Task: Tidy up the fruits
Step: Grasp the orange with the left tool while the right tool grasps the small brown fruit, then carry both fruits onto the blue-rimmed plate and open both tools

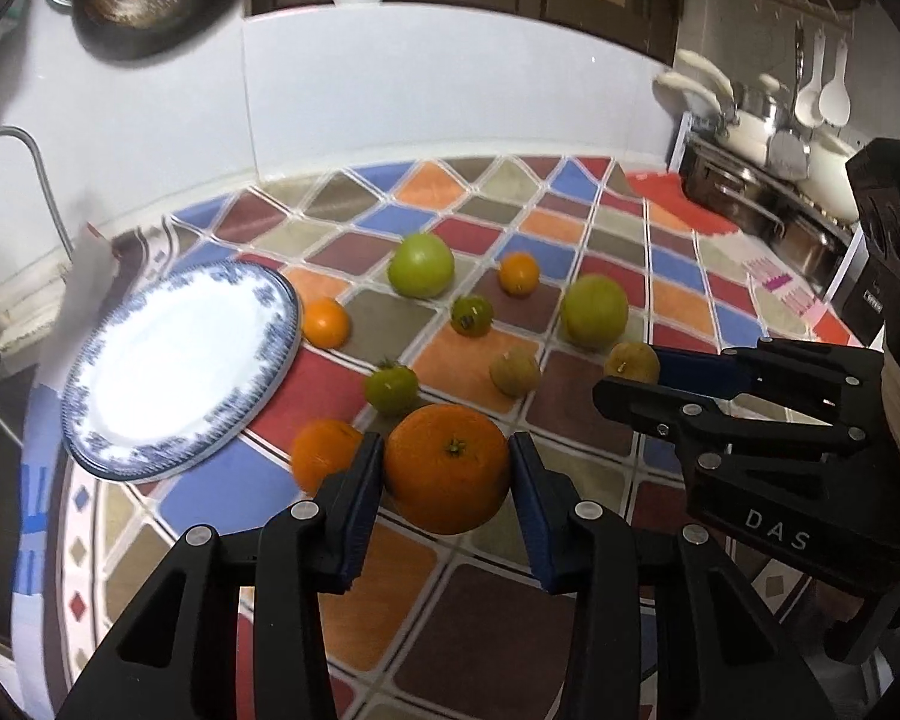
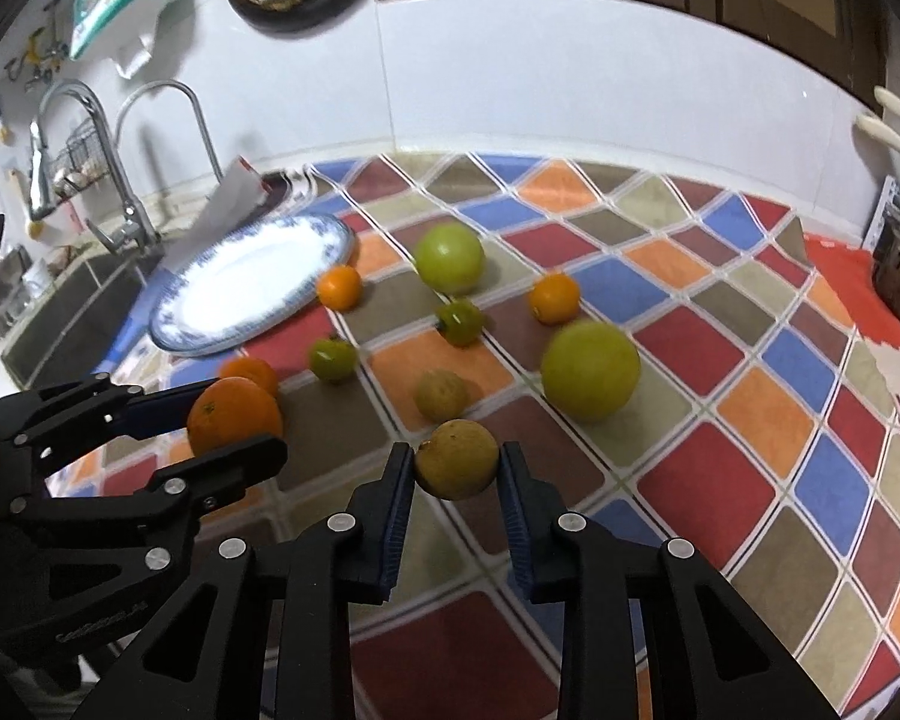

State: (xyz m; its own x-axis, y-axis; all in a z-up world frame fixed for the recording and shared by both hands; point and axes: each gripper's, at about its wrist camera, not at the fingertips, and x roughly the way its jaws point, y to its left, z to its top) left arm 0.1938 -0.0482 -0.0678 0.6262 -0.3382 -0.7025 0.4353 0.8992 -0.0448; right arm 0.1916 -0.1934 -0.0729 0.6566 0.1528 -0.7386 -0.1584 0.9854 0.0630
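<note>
The left gripper (image 1: 447, 468) is clenched on one big orange (image 1: 447, 468) and the right gripper (image 2: 456, 461) on one small brownish-yellow fruit (image 2: 456, 461), both lifted just above the checked tablecloth (image 2: 708, 480). On the cloth lie three small oranges (image 1: 325, 321), two big green fruits (image 1: 421, 265), two small green tomatoes (image 1: 391, 385) and one more brownish fruit (image 1: 515, 372), beside one empty blue-rimmed plate (image 1: 270, 354). The right gripper's body reads "DAS".
</note>
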